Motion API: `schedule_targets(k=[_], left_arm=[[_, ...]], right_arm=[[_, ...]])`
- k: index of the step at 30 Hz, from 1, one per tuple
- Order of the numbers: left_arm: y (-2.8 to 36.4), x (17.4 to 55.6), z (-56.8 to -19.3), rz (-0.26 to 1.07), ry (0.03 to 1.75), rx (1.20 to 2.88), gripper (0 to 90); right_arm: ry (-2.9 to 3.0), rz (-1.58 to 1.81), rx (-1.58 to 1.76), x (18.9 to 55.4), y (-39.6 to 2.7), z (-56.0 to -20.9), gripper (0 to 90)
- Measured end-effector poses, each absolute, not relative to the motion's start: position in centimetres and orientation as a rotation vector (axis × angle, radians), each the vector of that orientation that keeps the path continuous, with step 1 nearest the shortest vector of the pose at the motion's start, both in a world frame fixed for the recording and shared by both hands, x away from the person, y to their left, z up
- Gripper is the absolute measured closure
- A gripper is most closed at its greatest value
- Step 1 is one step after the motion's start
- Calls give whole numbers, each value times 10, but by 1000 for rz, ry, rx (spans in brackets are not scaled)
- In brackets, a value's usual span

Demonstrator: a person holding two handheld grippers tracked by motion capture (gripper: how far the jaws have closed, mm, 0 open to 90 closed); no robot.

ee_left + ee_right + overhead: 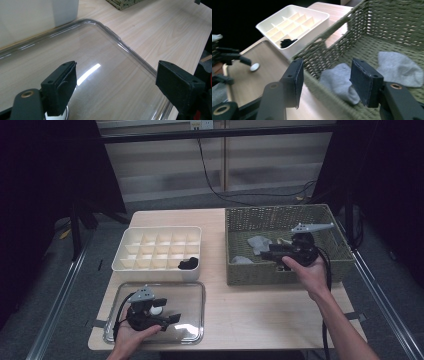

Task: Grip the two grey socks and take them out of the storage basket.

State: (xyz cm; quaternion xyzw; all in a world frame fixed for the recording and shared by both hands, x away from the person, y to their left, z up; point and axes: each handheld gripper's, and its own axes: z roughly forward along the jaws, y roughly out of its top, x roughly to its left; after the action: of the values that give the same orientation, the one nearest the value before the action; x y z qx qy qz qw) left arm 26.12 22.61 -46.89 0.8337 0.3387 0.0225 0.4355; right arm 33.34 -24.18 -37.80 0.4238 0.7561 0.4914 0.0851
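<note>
A woven green basket (278,210) at the right holds two grey socks (259,242) (241,260). My right gripper (267,254) hangs inside it near the front wall, pointing left. In the right gripper view this right gripper (325,75) stands open with nothing between the pads, and a grey sock (339,82) lies beyond them. At the front left, my left gripper (172,319) is over a clear plastic tray (200,287). The left gripper (115,75) is open and empty just above the tray (117,40). A small white round piece (157,310) sits by it.
A white divided box (157,232) stands behind the clear tray, with a black sock (188,264) in its front right compartment. Bare wooden table (250,310) lies between the tray and the basket. The table's edges drop off on every side.
</note>
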Motion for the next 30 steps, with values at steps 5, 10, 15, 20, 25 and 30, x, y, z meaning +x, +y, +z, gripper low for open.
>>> schedule_targets(k=[5,10,15,20,25,30], left_arm=[[227,261,-468,55,851,2063,166],[229,262,-469,59,848,2069,165],[227,261,-469,56,842,2077,164],[226,260,-469,54,834,2075,164],[226,261,-469,51,831,2076,164],[228,261,-469,47,830,2069,164]], right_arm=[[2273,1434,1271,353,-242,-375,450],[2309,1378,1299,373,-243,-377,422],[2329,1320,1338,392,-245,-381,434],[2354,1259,1365,410,-245,-385,465],[2382,1210,1394,428,-243,-390,522],[2415,1150,1418,447,-241,-402,557]])
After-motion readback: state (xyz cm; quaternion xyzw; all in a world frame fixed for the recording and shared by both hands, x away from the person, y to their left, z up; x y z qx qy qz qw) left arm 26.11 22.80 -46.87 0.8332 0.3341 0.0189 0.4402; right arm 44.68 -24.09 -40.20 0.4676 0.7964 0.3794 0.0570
